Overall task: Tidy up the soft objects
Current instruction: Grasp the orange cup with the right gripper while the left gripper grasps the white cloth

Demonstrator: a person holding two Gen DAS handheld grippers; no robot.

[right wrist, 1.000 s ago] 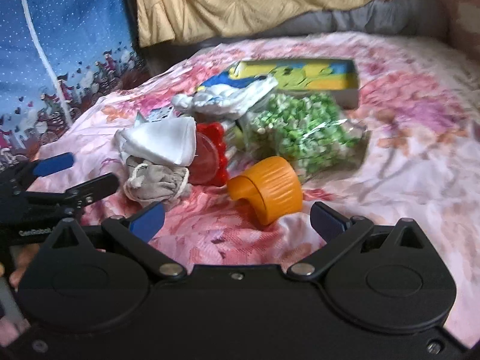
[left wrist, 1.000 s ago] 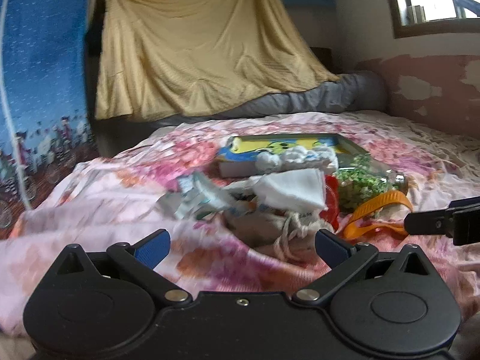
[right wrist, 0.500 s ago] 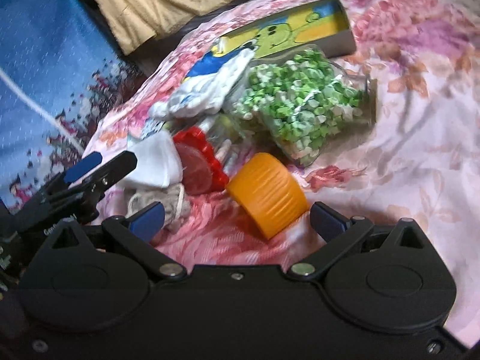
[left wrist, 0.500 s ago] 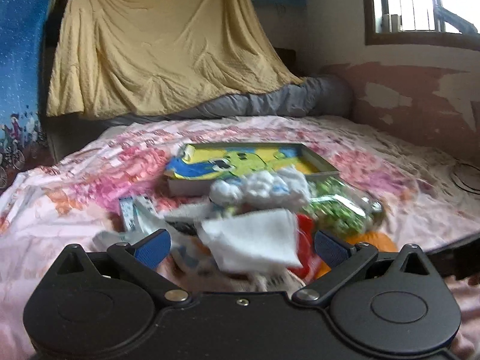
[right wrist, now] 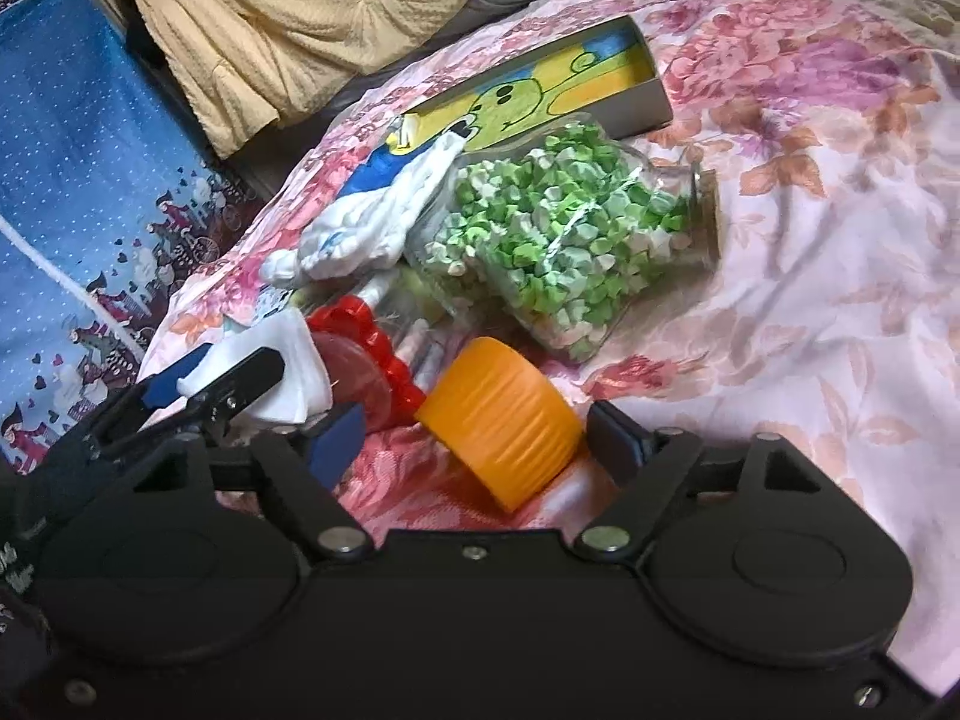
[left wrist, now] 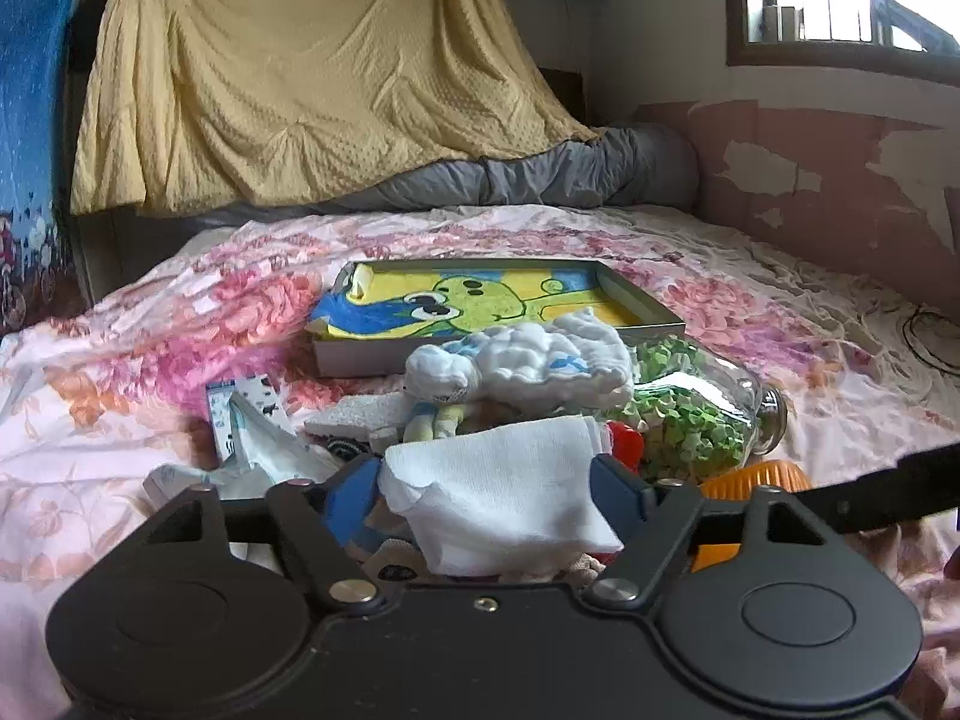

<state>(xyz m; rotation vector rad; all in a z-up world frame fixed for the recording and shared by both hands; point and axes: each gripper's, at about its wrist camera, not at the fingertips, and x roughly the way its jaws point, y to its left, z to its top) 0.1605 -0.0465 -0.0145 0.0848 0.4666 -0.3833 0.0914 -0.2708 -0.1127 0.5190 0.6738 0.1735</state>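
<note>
A pile of small items lies on the floral bedsheet [left wrist: 180, 360]. My left gripper [left wrist: 486, 495] has a folded white cloth [left wrist: 498, 504] between its blue pads, and its jaws are closing on it. In the right wrist view the left gripper [right wrist: 222, 369] reaches in from the left, straddling the white cloth [right wrist: 294, 372]. My right gripper [right wrist: 477, 441] has an orange ribbed cap [right wrist: 504, 420] between its fingers. Its jaws are closing, with a gap still showing at the left pad. A white-and-blue soft toy [left wrist: 528, 360] lies on top of the pile.
A jar of green paper stars [right wrist: 558, 234] lies on its side beside a red lid [right wrist: 360, 354]. Behind them is a shallow box with a cartoon picture [left wrist: 498, 300]. A tissue pack [left wrist: 252, 420] sits left. A yellow blanket [left wrist: 300, 72] and grey bolster [left wrist: 570, 174] line the back.
The left gripper moved forward into the pile, bringing the white cloth between its narrowing jaws. The right gripper rolled and came in around the orange cap, its jaws narrowing too.
</note>
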